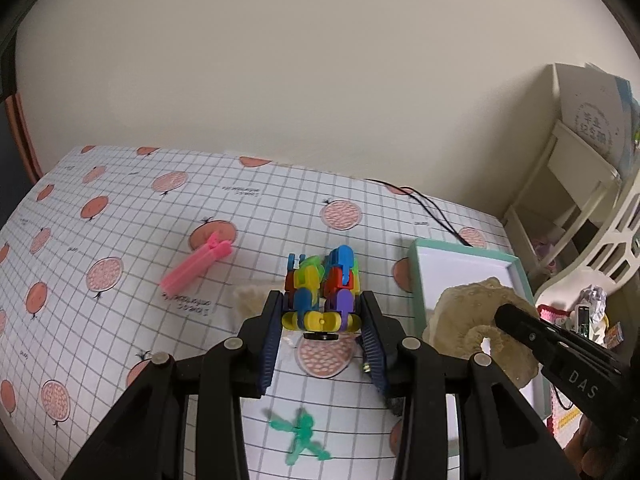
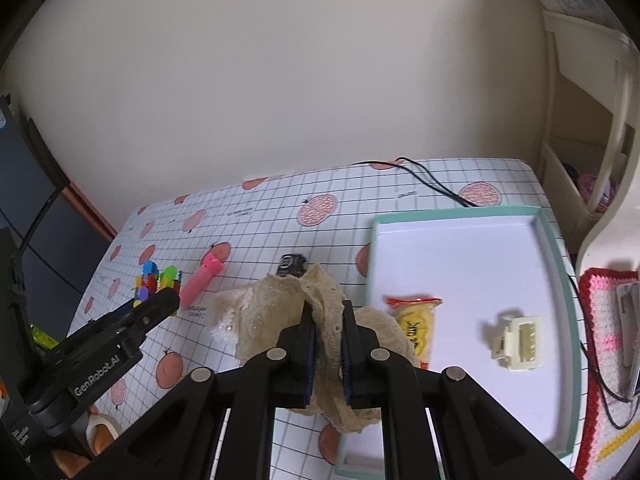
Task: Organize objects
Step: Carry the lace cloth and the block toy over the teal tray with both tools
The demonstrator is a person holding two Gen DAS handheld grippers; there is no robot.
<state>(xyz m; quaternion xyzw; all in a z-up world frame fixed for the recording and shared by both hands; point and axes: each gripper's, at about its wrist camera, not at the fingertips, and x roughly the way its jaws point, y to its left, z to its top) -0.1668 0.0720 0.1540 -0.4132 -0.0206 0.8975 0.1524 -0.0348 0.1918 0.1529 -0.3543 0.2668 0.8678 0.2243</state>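
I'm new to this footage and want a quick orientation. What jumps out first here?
The bright multicoloured toy stands out, clamped between the left gripper fingers above the fruit-print tablecloth. Next is the cream lace cloth, pinched in the right gripper at the edge of the mint-rimmed tray. A pink clip lies on the cloth to the toy's left.
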